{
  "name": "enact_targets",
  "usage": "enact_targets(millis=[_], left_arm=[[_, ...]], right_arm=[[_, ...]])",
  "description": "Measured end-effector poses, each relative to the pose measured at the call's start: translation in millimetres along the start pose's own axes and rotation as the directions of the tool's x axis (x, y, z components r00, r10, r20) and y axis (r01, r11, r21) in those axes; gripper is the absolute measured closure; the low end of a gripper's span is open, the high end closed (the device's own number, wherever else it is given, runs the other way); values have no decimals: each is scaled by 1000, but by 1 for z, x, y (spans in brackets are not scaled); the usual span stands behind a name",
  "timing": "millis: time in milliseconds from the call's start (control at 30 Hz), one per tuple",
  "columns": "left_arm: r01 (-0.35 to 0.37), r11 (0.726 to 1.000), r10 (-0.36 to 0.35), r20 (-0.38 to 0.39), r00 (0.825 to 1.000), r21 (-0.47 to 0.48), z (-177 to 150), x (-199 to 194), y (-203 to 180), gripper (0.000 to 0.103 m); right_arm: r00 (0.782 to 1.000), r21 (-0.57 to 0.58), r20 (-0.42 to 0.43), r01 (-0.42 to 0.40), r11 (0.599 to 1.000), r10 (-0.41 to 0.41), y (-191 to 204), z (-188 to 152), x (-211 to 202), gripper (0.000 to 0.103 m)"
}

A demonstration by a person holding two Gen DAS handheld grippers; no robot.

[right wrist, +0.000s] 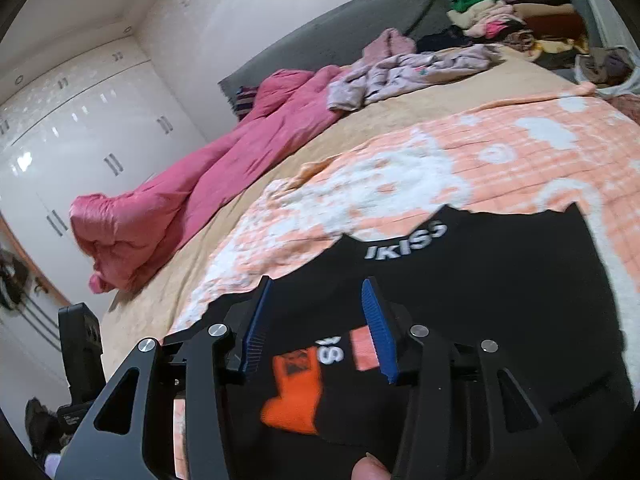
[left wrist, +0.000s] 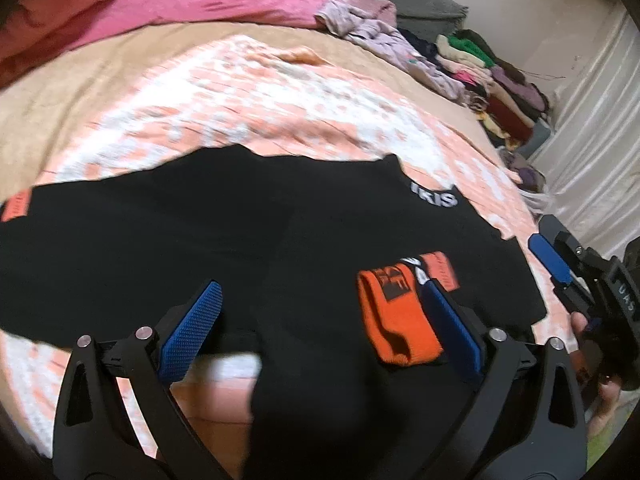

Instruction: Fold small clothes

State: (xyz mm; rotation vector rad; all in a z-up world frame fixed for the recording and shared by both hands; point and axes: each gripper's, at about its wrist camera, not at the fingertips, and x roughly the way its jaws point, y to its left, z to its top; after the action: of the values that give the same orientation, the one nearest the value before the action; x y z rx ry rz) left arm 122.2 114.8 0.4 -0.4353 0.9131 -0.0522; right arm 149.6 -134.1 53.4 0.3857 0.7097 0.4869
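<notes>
Black knit fabric, matte and limp: a small black garment with white lettering and orange ribbed cuffs (left wrist: 248,248) lies spread on the peach-and-white quilted bedspread (left wrist: 248,92), directly under both grippers. One sleeve is doubled inward, so its orange cuff (left wrist: 396,320) sits on top of the body panel; a salmon woven label (left wrist: 440,276) shows just beside it.

Handling, as judged: light, soft, no stiffness of its own. It will drape and sag from any single hold, so two holds along one edge or at the corners suit it better than a pinch mid-panel. The ribbed cuff is thicker and grippier than the smooth body cloth, a fair place to take hold. Nothing fragile. The quilt beneath is textured and may drag the cloth slightly.

Left gripper (left wrist: 316,316): blue ridged pads spread wide, nothing between them, hanging low over the folded sleeve, right pad next to the cuff. Contact uncertain.

Right gripper (right wrist: 320,332): jaws also parted, empty, above the same cuff (right wrist: 296,392). Lettering (right wrist: 404,244) readable beyond it.

Background: crumpled pink satin-like duvet (right wrist: 168,208), lilac printed garment (right wrist: 400,72) in a loose heap, stacked mixed-colour folded clothes (right wrist: 528,16) at the far corner, grey headboard (right wrist: 340,28).
</notes>
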Motion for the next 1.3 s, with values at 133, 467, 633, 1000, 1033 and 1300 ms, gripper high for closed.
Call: enact_targets(millis=[133, 467, 633, 1000, 1033, 1300], left_arm=[[32, 999, -31, -51, 998, 20, -2, 16, -15, 36], [76, 997, -73, -165, 984, 12, -7, 62, -42, 44], [38, 998, -31, -170, 985, 41, -7, 75, -52, 83], [-19, 976, 11, 38, 999, 218, 16, 20, -78, 96], [-26, 975, 16, 48, 999, 221, 18, 17, -78, 96], [-116, 973, 109, 47, 993, 200, 24, 14, -54, 84]], right_arm=[[999, 38, 14, 50, 998, -51, -23, -3, -18, 55], [989, 66, 22, 143, 987, -145, -61, -14, -48, 54], [987, 98, 34, 156, 983, -160, -74, -15, -58, 54], [976, 96, 29, 211, 973, -215, -89, -21, -68, 54], [976, 99, 27, 214, 972, -218, -90, -22, -67, 54], [970, 77, 12, 242, 967, -243, -88, -23, -61, 54]])
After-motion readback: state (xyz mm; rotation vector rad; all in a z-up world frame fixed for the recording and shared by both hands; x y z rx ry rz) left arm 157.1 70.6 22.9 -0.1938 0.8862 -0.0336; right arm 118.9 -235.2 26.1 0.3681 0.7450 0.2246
